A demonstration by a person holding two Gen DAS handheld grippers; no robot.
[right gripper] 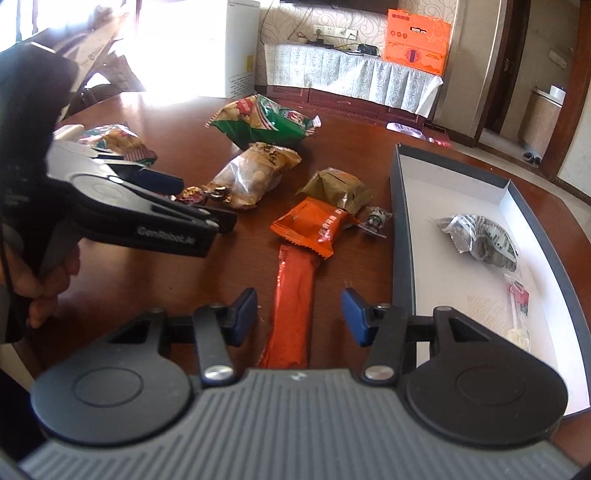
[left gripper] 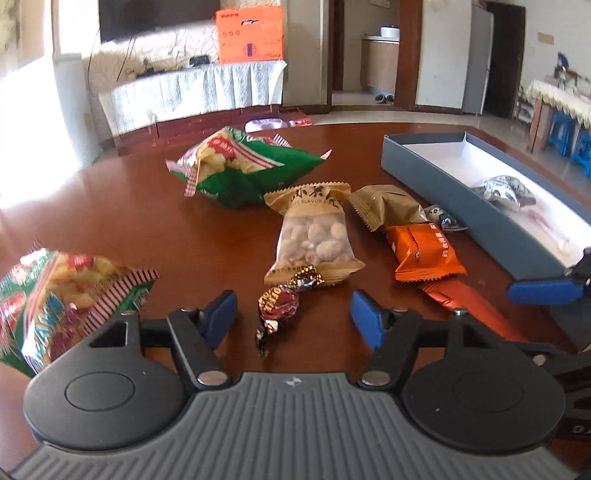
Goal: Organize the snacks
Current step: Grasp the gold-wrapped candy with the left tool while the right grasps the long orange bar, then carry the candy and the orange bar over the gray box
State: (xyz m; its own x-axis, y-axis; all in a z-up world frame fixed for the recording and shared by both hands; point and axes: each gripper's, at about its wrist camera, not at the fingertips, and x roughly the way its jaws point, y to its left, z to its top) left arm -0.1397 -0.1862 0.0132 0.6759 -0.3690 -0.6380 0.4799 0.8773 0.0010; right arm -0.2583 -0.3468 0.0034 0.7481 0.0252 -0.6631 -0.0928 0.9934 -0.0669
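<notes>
My left gripper [left gripper: 293, 317] is open, its jaws on either side of a brown foil candy [left gripper: 277, 308] on the wooden table [left gripper: 147, 221]. Beyond it lie a clear bag of nuts [left gripper: 314, 236], an orange packet [left gripper: 424, 251] and a tan packet [left gripper: 384, 205]. My right gripper [right gripper: 298, 314] is open, its jaws on either side of a long orange stick pack [right gripper: 291, 306]. The left gripper also shows in the right wrist view [right gripper: 192, 199]. A grey box [right gripper: 400, 229] at the right holds a silver packet [right gripper: 480, 240] and small sweets.
Two green chip bags lie on the table, one far [left gripper: 243, 166] and one near left [left gripper: 66, 295]. A small wrapped candy [right gripper: 376, 219] lies by the box wall. An orange carton [left gripper: 251, 35] stands on a cloth-covered cabinet behind.
</notes>
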